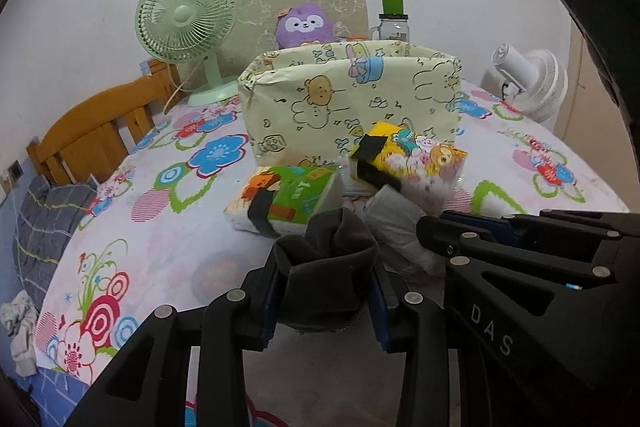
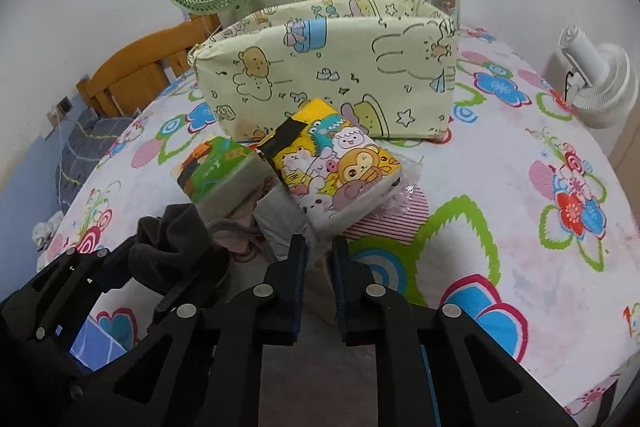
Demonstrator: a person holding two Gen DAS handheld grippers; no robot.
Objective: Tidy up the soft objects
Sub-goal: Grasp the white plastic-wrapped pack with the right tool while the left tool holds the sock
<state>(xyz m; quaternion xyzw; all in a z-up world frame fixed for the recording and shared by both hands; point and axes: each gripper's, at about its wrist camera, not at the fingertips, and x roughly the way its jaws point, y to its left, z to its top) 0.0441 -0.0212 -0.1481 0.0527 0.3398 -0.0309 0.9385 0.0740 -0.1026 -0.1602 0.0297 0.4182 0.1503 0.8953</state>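
My left gripper (image 1: 326,275) is shut on a dark grey rolled sock (image 1: 326,259), also seen in the right wrist view (image 2: 176,247). My right gripper (image 2: 318,259) is shut on a pale grey soft bundle (image 2: 280,223), which shows in the left wrist view (image 1: 396,227). A green tissue pack (image 1: 280,201) and a yellow cartoon tissue pack (image 1: 416,159) lie just ahead, in front of a pale yellow cartoon-print box (image 1: 352,99) whose top is open. The yellow pack (image 2: 340,163) and the box (image 2: 328,67) also show in the right wrist view.
A green desk fan (image 1: 188,27) stands at the back left, a purple plush (image 1: 304,27) and a glass jar with a green lid (image 1: 394,23) behind the box, a white fan (image 1: 532,83) at the right. The flowered tablecloth (image 1: 160,247) covers the round table; a wooden bed frame (image 1: 100,131) is left.
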